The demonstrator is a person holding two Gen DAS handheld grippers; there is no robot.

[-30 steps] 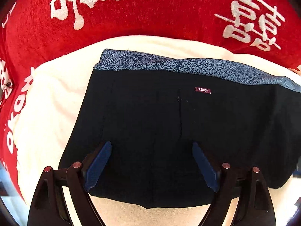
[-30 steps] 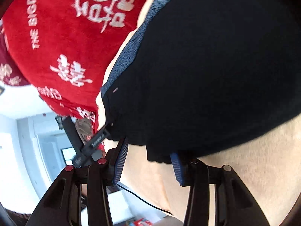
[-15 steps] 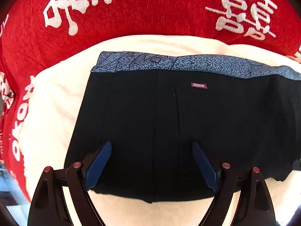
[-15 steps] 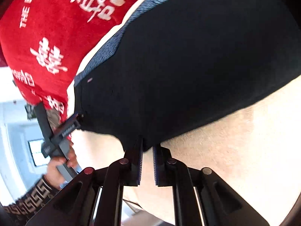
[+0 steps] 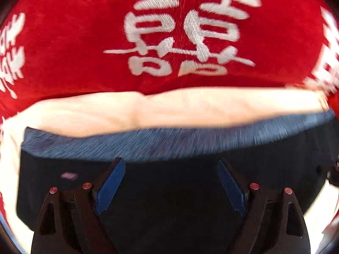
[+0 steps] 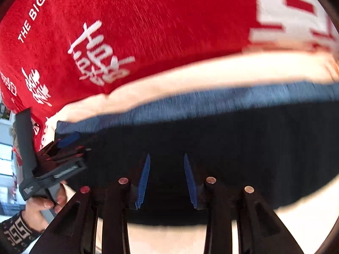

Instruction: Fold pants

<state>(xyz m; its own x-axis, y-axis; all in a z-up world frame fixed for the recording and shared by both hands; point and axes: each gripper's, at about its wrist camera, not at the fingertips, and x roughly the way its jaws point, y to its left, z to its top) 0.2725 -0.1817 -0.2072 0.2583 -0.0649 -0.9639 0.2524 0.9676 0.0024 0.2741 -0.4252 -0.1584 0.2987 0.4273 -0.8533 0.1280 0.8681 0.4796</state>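
- Lying folded on a cream cloth point(image 5: 190, 105) over the red bed cover point(image 5: 84, 42): black pants point(image 5: 169, 182), blue waistband toward the cover.
- Left tool point(image 5: 170, 187) released, spread wide above them.
- Right tool point(image 6: 167, 180) opening, gripping nothing.

Black pants point(image 6: 222, 148) with a blue-grey waistband point(image 6: 211, 103) lie across the middle of the frame on a cream cloth point(image 6: 190, 78), a red blanket point(image 6: 148, 21) filling the top. At bottom centre the right gripper point(image 6: 167, 177) hangs over the dark fabric, its jaws opening, nothing pinched between. At left, a hand point(image 6: 40, 207) grips the left gripper point(image 6: 63, 148), which reaches the pants' edge.
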